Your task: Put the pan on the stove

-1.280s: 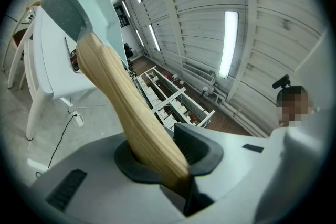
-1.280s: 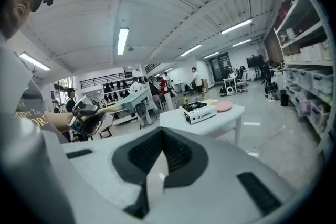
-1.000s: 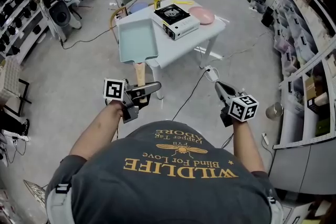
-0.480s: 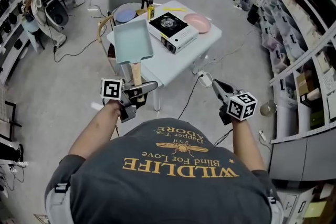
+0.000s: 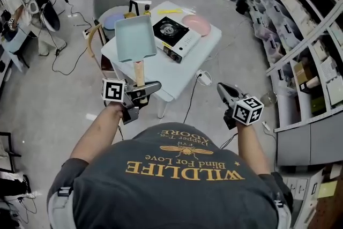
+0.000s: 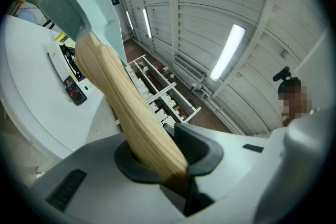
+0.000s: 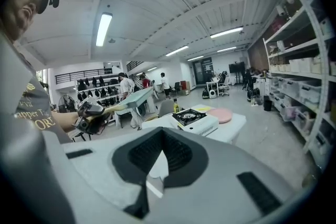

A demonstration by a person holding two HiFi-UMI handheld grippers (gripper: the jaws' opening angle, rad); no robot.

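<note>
A light teal rectangular pan (image 5: 135, 37) with a wooden handle (image 5: 139, 73) is held in the air over the near-left edge of the white table (image 5: 177, 69). My left gripper (image 5: 141, 94) is shut on the handle's end (image 6: 131, 118), with the pan (image 6: 84, 2) sticking out ahead of it. The portable gas stove (image 5: 174, 36) stands on the table just right of the pan, its burner bare (image 7: 195, 120). My right gripper (image 5: 224, 91) hangs off to the right of the table, shut with nothing in it (image 7: 157, 165).
A pink plate (image 5: 196, 24) lies on the table beyond the stove, with a bottle (image 5: 146, 9) at the far edge. A chair (image 5: 107, 10) stands behind the table. Shelving (image 5: 305, 51) lines the right side. A cable (image 5: 190, 99) trails on the floor.
The table and stove have come closer in every view as the person walked toward them. The pan stays held by its handle in the left gripper; the right gripper stays shut.
</note>
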